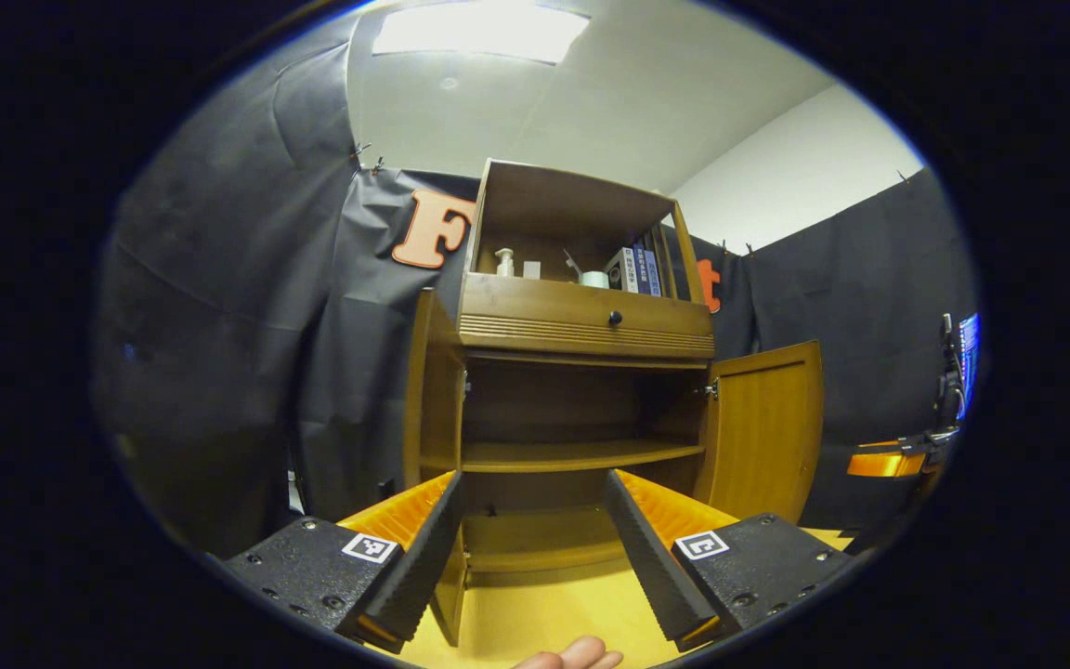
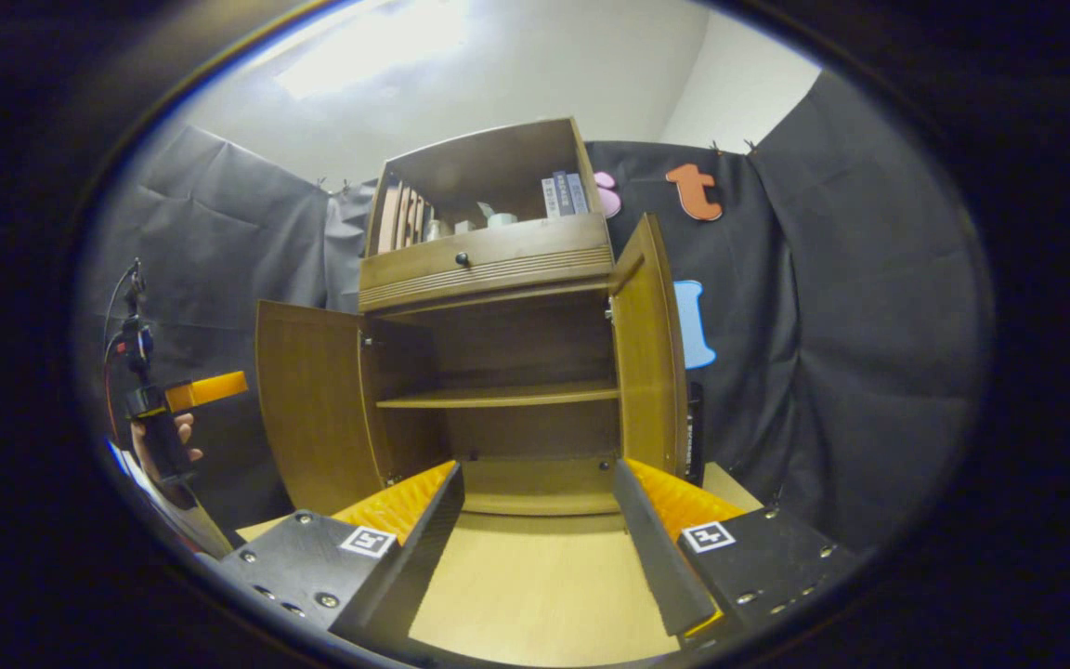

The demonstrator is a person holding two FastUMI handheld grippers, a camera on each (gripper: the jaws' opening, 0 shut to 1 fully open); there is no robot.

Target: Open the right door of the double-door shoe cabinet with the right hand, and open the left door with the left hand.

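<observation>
Cabinet (image 1: 581, 372), wooden, double-door, standing on a pale floor (image 2: 535, 585) against the black cloth wall. Both doors swung wide: left door (image 2: 312, 400) angled out from the cabinet's left edge, right door (image 2: 651, 344) turned nearly edge-on at its right edge. Interior open to view, one shelf (image 2: 507, 395) across the middle, bare. Drawer (image 1: 591, 321) with a dark knob above the doors; open cubby on top holding books (image 1: 637, 269) and small items. Left gripper (image 1: 535, 530): fingers spread wide, holding nothing, facing the cabinet's opening, apart from it. Right gripper (image 2: 540, 520): likewise spread wide, empty, free floor between it and the cabinet's base.
</observation>
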